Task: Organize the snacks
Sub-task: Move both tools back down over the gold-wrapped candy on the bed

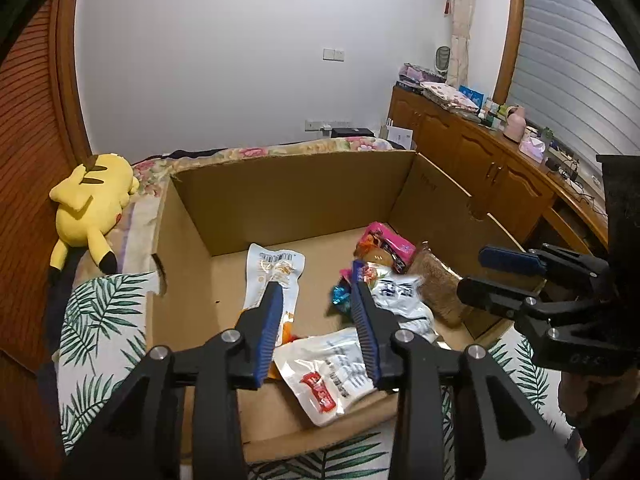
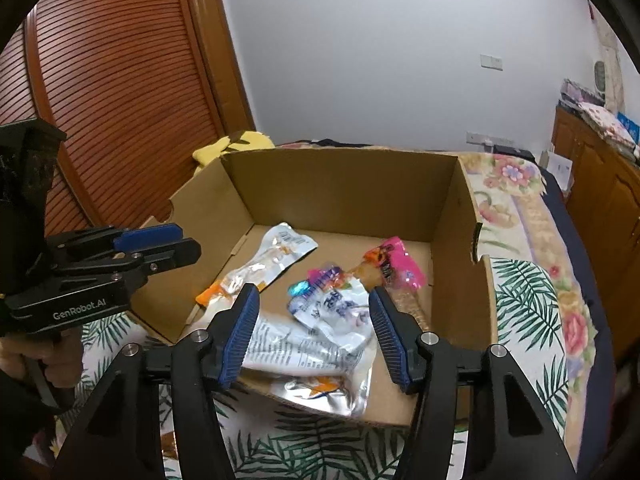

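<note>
An open cardboard box (image 1: 288, 196) (image 2: 340, 188) sits on the bed and holds several snack packets. A long white packet (image 1: 276, 276) (image 2: 272, 256) lies at the left, a pink packet (image 1: 390, 242) (image 2: 402, 266) at the back right, a white and blue bag (image 1: 400, 296) (image 2: 340, 312) in the middle, and a white packet with a red label (image 1: 328, 368) at the near edge. My left gripper (image 1: 318, 284) (image 2: 190, 242) is open and empty above the box's near side. My right gripper (image 2: 314, 294) (image 1: 474, 272) is open and empty over the front of the box.
A yellow plush toy (image 1: 92, 204) lies left of the box by the wooden slatted door (image 2: 120, 92). A leaf-print cloth (image 1: 100, 320) (image 2: 528, 292) covers the bed around the box. Wooden cabinets (image 1: 480, 160) with clutter stand at the right.
</note>
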A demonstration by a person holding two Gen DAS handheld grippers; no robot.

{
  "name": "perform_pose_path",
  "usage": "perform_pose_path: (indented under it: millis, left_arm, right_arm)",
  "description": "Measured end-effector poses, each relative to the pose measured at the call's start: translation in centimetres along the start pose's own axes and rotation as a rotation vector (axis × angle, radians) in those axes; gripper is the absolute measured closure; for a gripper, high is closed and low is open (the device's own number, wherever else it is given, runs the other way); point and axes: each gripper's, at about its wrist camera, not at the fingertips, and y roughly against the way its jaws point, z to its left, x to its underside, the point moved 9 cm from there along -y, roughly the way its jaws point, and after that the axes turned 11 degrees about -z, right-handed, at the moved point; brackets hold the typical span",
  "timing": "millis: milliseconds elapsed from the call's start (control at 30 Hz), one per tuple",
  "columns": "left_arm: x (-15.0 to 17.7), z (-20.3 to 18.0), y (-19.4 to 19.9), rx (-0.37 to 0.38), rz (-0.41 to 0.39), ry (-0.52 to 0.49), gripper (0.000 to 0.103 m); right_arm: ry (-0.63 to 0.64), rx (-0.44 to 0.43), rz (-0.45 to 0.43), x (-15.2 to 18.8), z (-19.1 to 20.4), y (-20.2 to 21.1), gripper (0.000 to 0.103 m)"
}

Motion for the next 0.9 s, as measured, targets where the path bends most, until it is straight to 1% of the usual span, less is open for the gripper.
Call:
perform_pose_path:
  millis: [300,600,733,900]
  left_arm:
    - [0.5,-0.5,3.9,0.015,-0.034,-0.017,0.064]
    - [2.1,-0.7,8.8,0.022,-0.054,-0.021,0.062]
    - [3.4,-0.8,10.5,0.023,-0.056,-0.016,0.062]
    - [5.8,-0.9,12.0,0.037,-0.033,-0.002,0.061]
  right_arm:
    - [-0.01,0.017,-0.041,-0.2,0.8,3.1,0.045]
    - [-0.001,-0.01,-0.093,0.5,4.6,7.6,0.045]
    - [0.006,-0.033,-0.1,1.5,6.6,9.2,0.045]
    - [0.002,-0.058,-0.078,4.3,8.9,10.1,0.044]
